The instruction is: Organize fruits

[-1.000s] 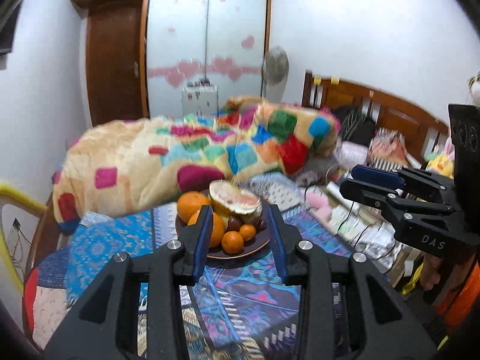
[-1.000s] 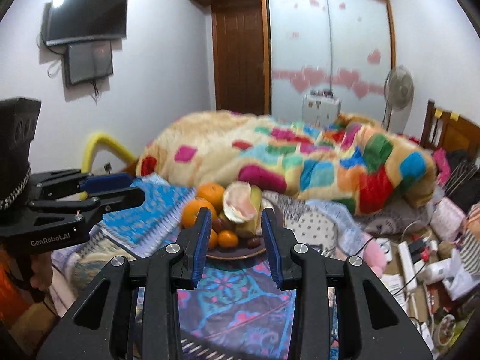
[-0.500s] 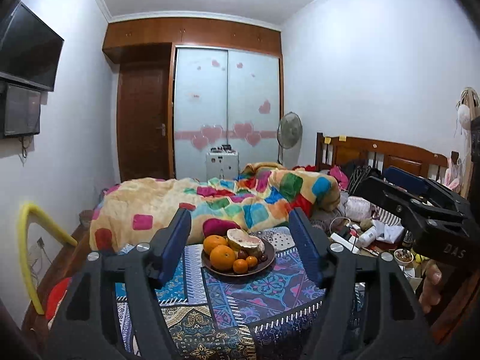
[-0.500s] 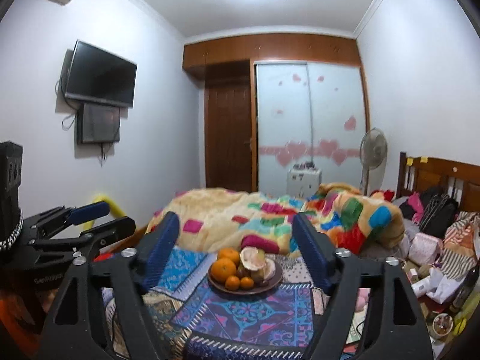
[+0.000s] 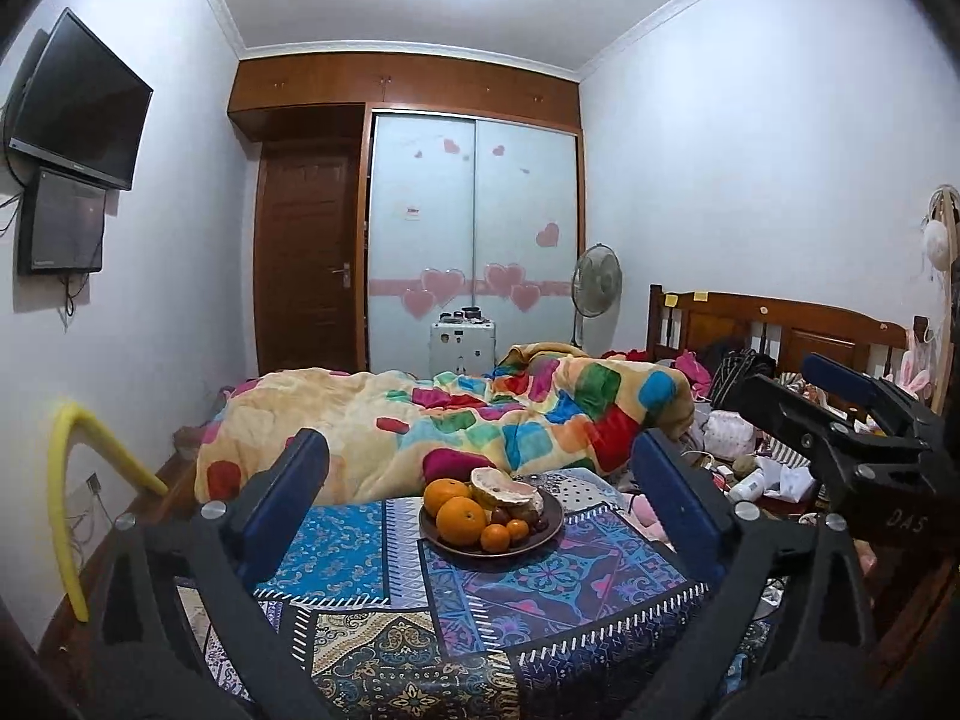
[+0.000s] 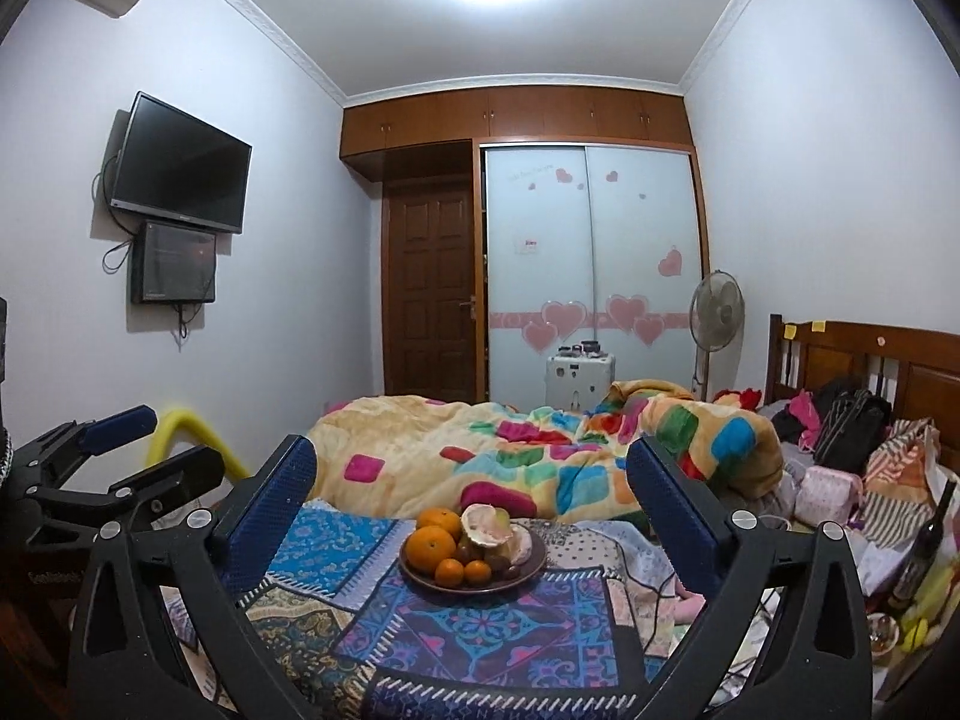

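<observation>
left tongs: jaws opening, now spread wide from the narrow set of a second ago; nothing between them, only the plate seen through the gap. They have drawn back and lifted, so the view takes in the whole room instead of just the plate.

patterned cloth: covers the surface under the plate, blue and purple patchwork; whether a worktop or the foot of the bed lies beneath I cannot tell.

large oranges: two, on the left side of the plate, one behind the other and touching.

plate: dark, round, resting on the cloth well ahead of both tongs, untouched by either.

small oranges: two, at the plate's near edge, just beside the front large orange.

peeled pale fruit: opened and ragged, at the back of the plate, leaning over some dark round fruits too small to name.

quilt: bright squares, heaped on the bed behind the plate.

right tongs: jaws likewise opening, wide now from narrow a second ago, empty, and pulled back and raised in step with the left pair.

meaning for the task: all fruit sits gathered on the one plate and both tongs have let go and retreated together; I judge this as either the end of the sorting or a pause before reaching in again.
</observation>
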`<act>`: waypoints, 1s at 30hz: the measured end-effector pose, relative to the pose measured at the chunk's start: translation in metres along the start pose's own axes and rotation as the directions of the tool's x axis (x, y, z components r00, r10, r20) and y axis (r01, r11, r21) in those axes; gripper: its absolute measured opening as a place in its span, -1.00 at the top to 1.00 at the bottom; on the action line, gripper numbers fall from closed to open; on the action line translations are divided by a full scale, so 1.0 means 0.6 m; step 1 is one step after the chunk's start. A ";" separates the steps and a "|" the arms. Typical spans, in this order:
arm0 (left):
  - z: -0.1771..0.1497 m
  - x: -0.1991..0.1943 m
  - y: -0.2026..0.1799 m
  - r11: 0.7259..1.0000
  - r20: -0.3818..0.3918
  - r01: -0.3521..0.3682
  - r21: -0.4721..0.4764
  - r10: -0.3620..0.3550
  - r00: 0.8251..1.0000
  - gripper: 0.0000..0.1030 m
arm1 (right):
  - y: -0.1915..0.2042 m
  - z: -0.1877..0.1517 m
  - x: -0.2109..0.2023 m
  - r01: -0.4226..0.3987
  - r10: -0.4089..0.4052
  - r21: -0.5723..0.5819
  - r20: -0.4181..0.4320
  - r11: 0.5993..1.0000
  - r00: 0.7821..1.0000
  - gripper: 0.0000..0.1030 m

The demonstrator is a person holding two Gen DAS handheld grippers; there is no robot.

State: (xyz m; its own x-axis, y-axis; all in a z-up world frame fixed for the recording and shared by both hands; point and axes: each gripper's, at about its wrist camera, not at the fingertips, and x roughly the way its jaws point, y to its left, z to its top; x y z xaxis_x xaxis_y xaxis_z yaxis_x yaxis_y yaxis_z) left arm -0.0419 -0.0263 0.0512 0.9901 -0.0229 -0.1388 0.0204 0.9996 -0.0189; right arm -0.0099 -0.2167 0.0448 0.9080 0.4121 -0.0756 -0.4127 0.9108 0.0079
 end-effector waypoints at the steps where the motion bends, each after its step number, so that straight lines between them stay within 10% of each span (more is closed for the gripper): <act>1: -0.001 0.001 -0.001 1.000 0.000 -0.006 0.003 0.006 1.000 -0.99 | 0.001 0.000 -0.002 0.000 0.000 -0.001 0.000 1.000 1.000 -1.00; 30: -0.004 -0.010 -0.009 1.000 0.006 -0.022 0.014 0.022 1.000 -0.99 | 0.005 0.005 -0.023 -0.003 0.003 -0.007 0.007 1.000 1.000 -1.00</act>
State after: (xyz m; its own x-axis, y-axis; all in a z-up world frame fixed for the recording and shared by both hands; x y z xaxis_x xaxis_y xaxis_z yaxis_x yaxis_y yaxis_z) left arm -0.0483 -0.0316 0.0499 0.9911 -0.0005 -0.1334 0.0002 1.0000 -0.0024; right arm -0.0237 -0.2195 0.0489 0.9071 0.4152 -0.0687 -0.4161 0.9093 0.0012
